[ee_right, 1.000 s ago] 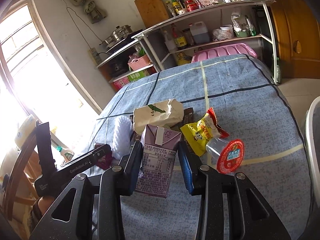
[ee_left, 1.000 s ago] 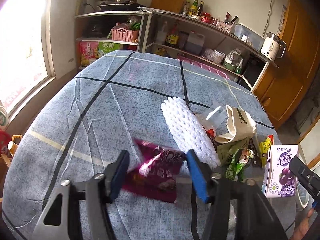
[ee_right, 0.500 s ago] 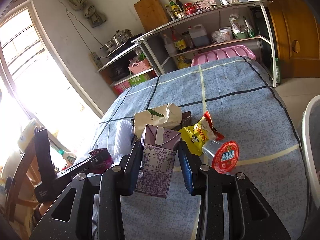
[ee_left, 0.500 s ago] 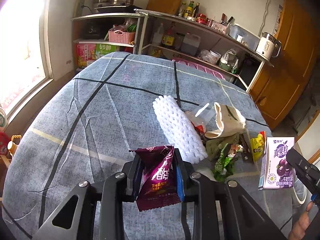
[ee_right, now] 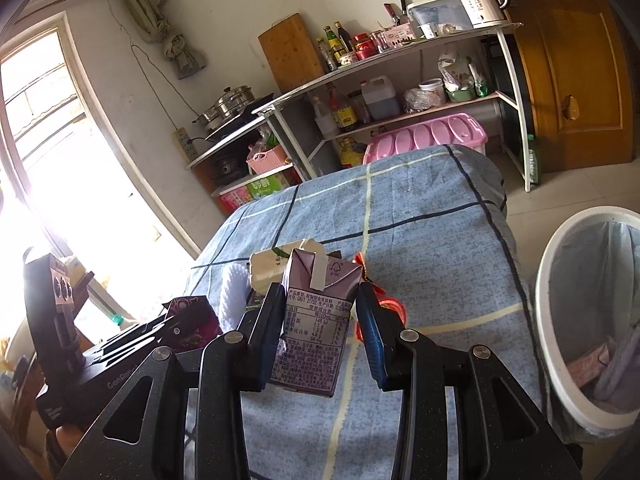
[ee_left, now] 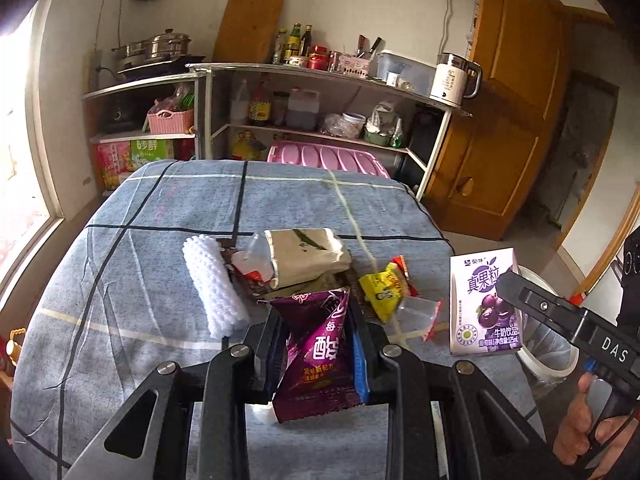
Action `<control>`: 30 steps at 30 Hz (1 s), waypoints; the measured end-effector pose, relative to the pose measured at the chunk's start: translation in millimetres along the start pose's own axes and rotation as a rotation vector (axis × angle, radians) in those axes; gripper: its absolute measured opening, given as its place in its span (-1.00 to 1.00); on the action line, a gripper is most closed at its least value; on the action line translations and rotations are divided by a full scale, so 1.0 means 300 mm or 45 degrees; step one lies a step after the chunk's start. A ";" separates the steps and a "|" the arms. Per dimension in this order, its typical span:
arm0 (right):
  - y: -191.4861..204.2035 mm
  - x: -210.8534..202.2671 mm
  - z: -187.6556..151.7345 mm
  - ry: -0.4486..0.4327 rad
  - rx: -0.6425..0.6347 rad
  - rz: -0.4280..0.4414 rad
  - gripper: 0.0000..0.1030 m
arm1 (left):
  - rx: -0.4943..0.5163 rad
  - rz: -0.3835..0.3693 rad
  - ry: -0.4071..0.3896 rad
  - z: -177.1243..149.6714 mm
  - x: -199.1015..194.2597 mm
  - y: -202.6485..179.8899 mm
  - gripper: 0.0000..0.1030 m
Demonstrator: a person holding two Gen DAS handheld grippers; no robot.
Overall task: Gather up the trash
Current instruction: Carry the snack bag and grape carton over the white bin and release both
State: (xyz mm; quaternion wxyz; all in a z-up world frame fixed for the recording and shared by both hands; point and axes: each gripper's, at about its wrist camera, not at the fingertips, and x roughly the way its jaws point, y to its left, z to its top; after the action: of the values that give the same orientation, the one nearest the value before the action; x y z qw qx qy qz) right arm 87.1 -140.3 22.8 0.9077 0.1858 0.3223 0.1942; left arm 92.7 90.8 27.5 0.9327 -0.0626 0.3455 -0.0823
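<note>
Here, nearest the lens, the left gripper [ee_left: 316, 354] was closed on a crinkled dark purple foil snack wrapper [ee_left: 314, 354], pinched across its middle so the limp packet hung clear of the blue checked bedcover [ee_left: 140, 264]; a second earlier the jaws had stood wide either side of that wrapper as it lay flat on the cloth. The right gripper [ee_right: 320, 334] likewise clamped the flat sides of a small purple cardboard milk-drink carton [ee_right: 314, 322], held upright, probably to keep any dregs in, and it had swung from above the litter toward the white-rimmed round bin with a grey plastic liner [ee_right: 546, 292] that now showed at the right beside the bed. Just beyond, the rest of the trash lay heaped on the cover: a white foam mesh fruit sleeve [ee_left: 212, 290], a yellow crumpled snack packet [ee_left: 382, 292], a small clear zip bag with a red edge [ee_left: 420, 314] and a beige paper-like pouch [ee_left: 308, 256]. Farther off stood the pink plastic crate lid [ee_left: 324, 158] and the metal kitchen shelving [ee_left: 320, 76].
</note>
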 end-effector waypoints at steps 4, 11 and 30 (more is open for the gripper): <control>-0.045 -0.062 0.017 -0.030 0.020 -0.023 -0.27 | 0.030 -0.057 0.009 0.004 0.006 -0.085 -0.45; -0.164 -0.187 0.046 -0.093 0.067 -0.096 -0.26 | 0.108 -0.159 0.009 0.018 0.024 -0.256 -0.44; -0.563 -0.419 0.065 -0.132 0.196 -0.401 -0.26 | 0.348 -0.449 0.140 0.005 0.239 -0.807 -0.44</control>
State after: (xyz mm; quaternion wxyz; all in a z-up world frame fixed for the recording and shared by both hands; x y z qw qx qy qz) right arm 49.2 -348.2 23.3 0.9254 0.2118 0.3141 0.0145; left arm 120.5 -160.1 25.1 0.8834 0.0095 0.3654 -0.2932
